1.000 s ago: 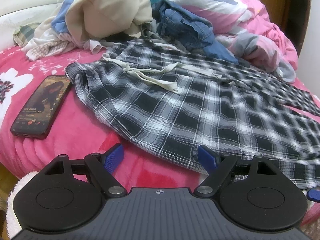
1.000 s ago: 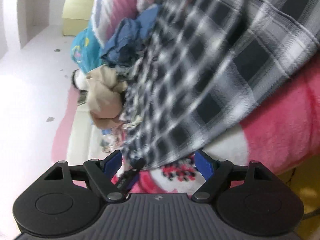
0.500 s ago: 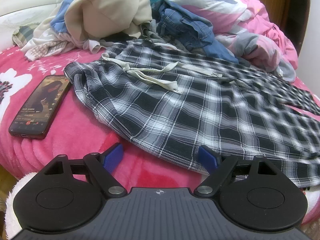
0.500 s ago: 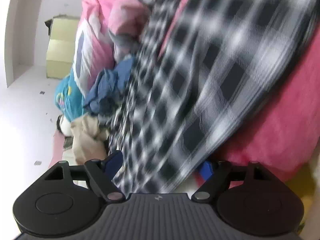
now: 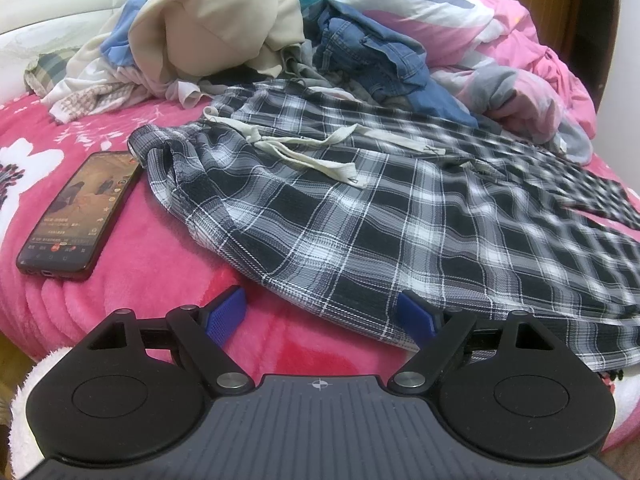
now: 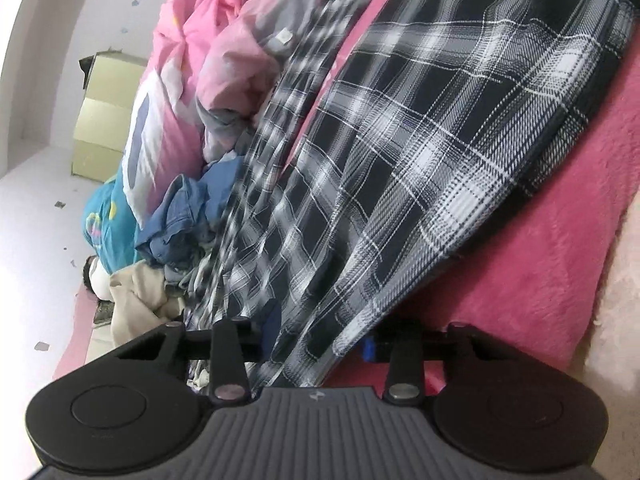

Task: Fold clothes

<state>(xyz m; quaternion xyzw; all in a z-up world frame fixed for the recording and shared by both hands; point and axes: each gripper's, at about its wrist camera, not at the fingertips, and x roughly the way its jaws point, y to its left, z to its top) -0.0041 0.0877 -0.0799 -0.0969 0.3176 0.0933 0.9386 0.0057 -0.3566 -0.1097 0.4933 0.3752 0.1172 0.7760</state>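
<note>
On the bed, over a bright pink fleece blanket (image 5: 132, 272), lie the plaid trousers (image 5: 360, 216) you are working on: black, grey and white check, spread roughly flat but not yet folded. Their waistband sits toward the far left, with a cream drawstring (image 5: 304, 148) trailing loose across the front, and the legs run off to the right. No fold shows in the fabric, so the job looks to be at its very beginning.

Your left gripper (image 5: 322, 312) hovers at the near edge of the trousers with its blue pads spread wide and nothing between them; the right pad sits just over the near hem, the left pad over bare blanket.

Your right gripper (image 6: 316, 344) is tilted hard on its side at the other end of the garment. Its jaws are closing, and a bunch of plaid cloth runs down between them (whether the pads have bitten yet you cannot tell from this view, since the cloth hides them).

Left of the waistband, just touching it, a phone (image 5: 80, 216) lies face up with its screen lit. Mind it when the cloth moves.

Beyond the trousers, at the far side, waits a heap of unfolded laundry: a beige garment (image 5: 216, 24), blue denim (image 5: 372, 56), and a rumpled pink quilt (image 5: 532, 52) to the far right. By this showing, nearly everything is left to do: these trousers first, then the whole pile.
</note>
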